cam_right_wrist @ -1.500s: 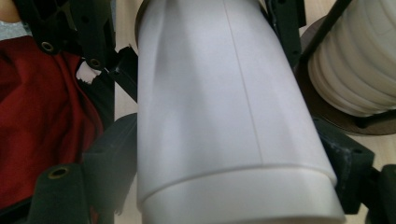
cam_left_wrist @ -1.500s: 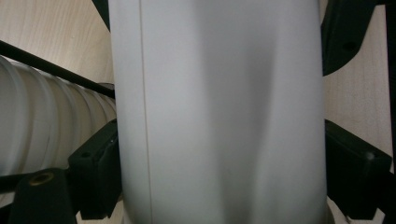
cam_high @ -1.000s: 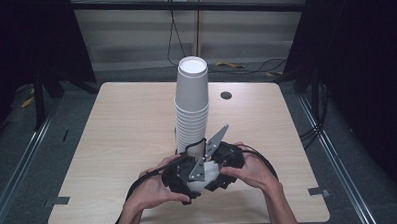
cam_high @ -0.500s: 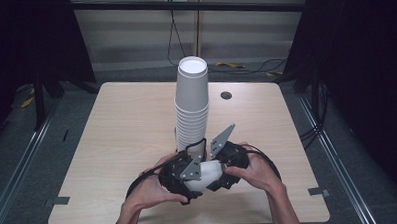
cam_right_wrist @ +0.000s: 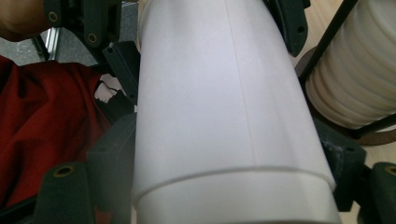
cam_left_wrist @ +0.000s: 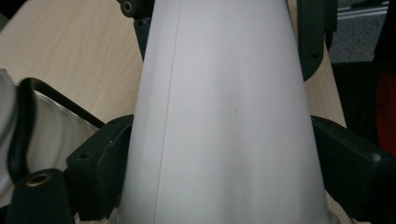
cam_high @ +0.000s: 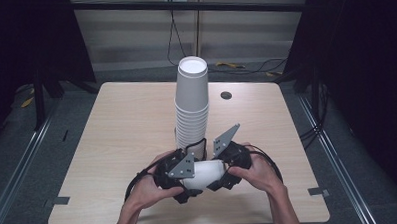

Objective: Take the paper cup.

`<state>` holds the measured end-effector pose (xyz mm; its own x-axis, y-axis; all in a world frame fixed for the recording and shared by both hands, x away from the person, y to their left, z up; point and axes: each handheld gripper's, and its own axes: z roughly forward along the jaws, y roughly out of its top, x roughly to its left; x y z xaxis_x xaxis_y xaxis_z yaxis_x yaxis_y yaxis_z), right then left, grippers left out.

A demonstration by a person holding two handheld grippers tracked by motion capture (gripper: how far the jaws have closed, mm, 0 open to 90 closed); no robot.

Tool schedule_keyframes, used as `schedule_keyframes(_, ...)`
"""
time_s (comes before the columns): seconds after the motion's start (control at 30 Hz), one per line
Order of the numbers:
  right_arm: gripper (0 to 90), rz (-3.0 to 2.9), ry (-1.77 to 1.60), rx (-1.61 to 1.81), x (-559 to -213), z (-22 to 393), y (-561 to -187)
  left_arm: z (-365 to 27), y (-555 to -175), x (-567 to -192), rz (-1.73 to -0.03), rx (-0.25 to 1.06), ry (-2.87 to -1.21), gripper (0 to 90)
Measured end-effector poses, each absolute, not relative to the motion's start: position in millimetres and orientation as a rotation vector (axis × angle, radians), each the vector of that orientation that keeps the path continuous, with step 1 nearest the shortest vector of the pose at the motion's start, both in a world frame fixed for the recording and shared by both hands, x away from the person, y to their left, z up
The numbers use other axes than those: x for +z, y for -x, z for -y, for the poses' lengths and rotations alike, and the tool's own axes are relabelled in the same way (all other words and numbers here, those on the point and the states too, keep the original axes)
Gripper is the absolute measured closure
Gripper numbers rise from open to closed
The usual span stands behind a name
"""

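A plain white tapered paper cup (cam_high: pixel 204 174) lies on its side just above the pale wooden worktop (cam_high: pixel 122 129), near the front edge, directly in front of a tall stack of nested white paper cups (cam_high: pixel 191 107) that stands upright at the worktop's middle. The cup runs left to right, held from both ends. In the left gripper view the cup (cam_left_wrist: pixel 224 121) narrows away from the camera, a faint seam running along its smooth wall. In the right gripper view the same cup (cam_right_wrist: pixel 219 107) shows a second rim line near the camera, so it appears to be two cups nested, one partly drawn out of the other.
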<state>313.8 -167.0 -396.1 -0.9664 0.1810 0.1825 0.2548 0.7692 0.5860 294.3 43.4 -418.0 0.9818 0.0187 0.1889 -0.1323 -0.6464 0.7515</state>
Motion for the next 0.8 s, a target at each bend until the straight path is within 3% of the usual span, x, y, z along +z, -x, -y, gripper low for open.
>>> schedule_keyframes(0.43,22.0,2.819,0.366,-1.076,-394.8,173.7,-307.1,-56.1,-295.5,-412.0,0.045,0.151,-2.076,13.7)
schedule_keyframes(0.8,21.9,2.786,0.437,-1.145,-405.1,182.5,-302.8,-71.7,-293.8,-403.7,-0.025,0.173,-1.949,15.6)
